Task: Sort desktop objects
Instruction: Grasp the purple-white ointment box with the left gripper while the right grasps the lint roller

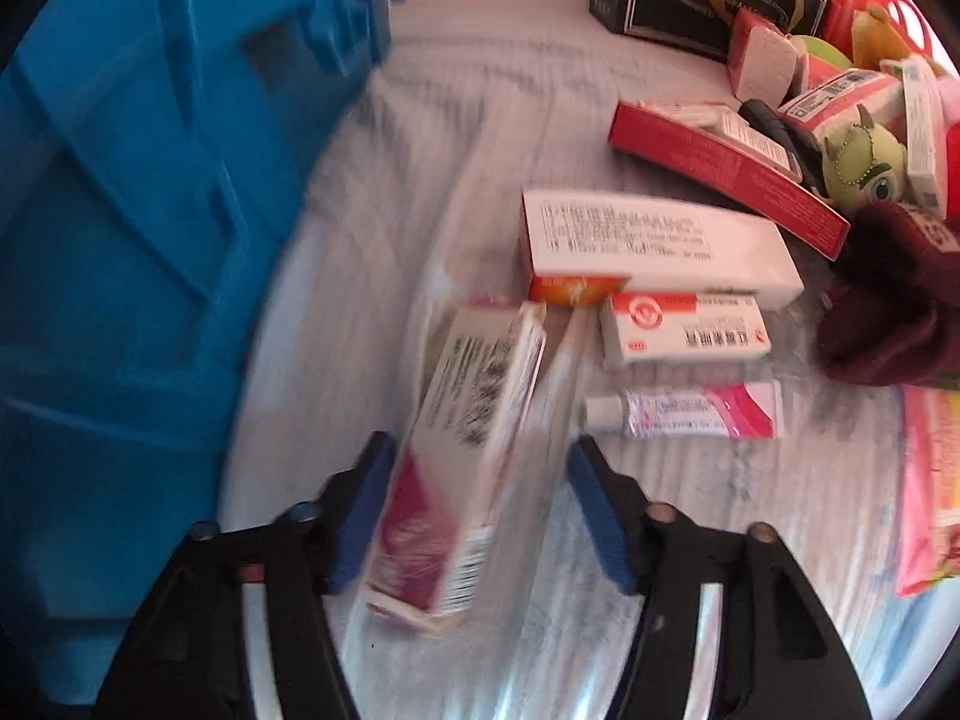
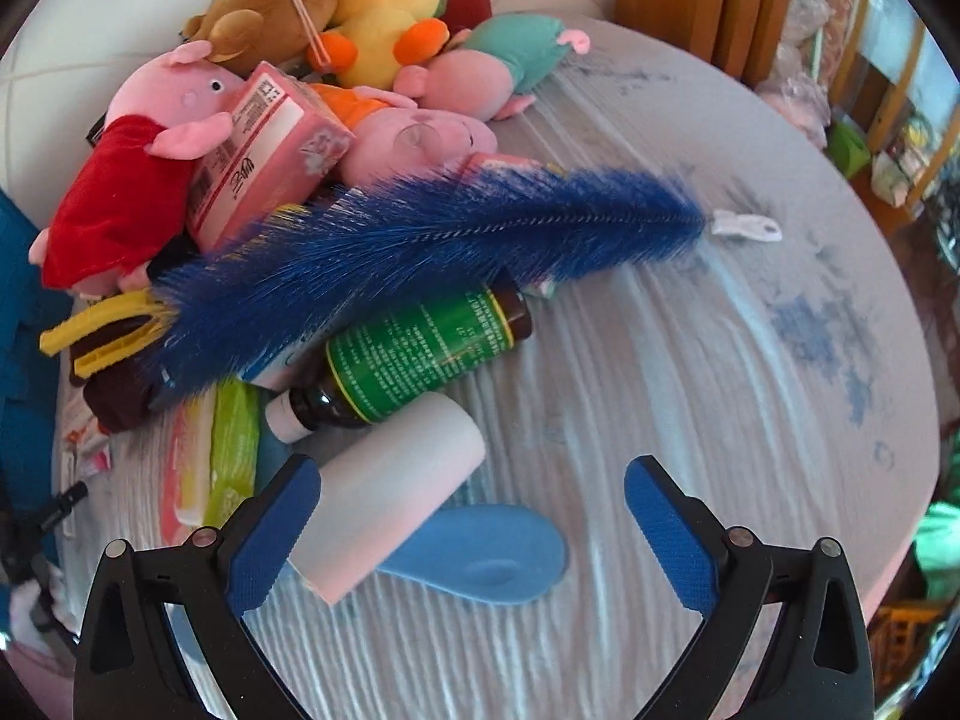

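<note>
Now, over the cluttered surface [image 1: 456,120], I have my left gripper [image 1: 480,507] straddling a white-and-magenta carton [image 1: 462,456], which lies lengthwise between the blue pads. The left pad looks against the carton's side, the right pad stands clear of it, so I call it a gripper part-open around the box and not yet clamped; motion blur makes the left contact hard to confirm. I read this as lining up for a pick. Left of the carton rises the blue crate [image 1: 138,252], probably the sorting bin; its inside is out of view, so I cannot tell what it holds. Beyond the carton lie more medicine boxes [image 1: 654,240] and a pink tube [image 1: 690,411]. My right gripper [image 2: 474,525] hangs wide open, empty, beside a white cylinder [image 2: 390,510] and a blue feather duster [image 2: 432,240].
</note>
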Demonstrator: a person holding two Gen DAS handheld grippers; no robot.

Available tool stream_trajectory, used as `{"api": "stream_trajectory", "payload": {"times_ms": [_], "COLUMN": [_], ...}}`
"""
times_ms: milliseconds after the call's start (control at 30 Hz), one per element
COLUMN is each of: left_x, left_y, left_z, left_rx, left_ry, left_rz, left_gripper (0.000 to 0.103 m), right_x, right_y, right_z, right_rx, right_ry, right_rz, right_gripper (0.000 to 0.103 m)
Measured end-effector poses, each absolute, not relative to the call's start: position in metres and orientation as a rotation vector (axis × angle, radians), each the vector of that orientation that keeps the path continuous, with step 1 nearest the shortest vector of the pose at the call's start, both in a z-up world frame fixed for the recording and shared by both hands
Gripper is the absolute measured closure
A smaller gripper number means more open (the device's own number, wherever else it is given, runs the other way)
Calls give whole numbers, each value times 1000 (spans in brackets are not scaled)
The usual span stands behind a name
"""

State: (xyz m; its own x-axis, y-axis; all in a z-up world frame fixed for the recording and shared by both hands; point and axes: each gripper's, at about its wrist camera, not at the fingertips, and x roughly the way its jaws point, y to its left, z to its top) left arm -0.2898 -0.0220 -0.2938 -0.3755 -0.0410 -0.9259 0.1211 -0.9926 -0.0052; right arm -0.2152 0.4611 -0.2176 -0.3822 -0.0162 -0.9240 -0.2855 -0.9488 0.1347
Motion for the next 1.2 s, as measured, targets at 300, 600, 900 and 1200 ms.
{"api": "stream_trajectory", "payload": {"times_ms": [300, 600, 900, 1200], "left_x": [-261, -241, -230, -199], "left_y": [-2, 18, 42, 67], "left_z": [-286, -285, -277, -213], "left_rx": [1831, 1813, 1748, 1512], "left_ry": [262, 103, 39, 32], "left_rz": [-2622, -2613, -2611, -2746], "left_gripper": [74, 74, 75, 75], "right_x": [-234, -207, -195, -177], "right_y": [437, 464, 468, 465], "right_z": [-249, -263, -259, -210], "right_rx": [-1814, -1849, -1793, -1650], "right_ry": [458, 417, 354, 273], "right_rz": [2360, 2292, 2373, 2550], "right_gripper": [27, 57, 58, 58]}}
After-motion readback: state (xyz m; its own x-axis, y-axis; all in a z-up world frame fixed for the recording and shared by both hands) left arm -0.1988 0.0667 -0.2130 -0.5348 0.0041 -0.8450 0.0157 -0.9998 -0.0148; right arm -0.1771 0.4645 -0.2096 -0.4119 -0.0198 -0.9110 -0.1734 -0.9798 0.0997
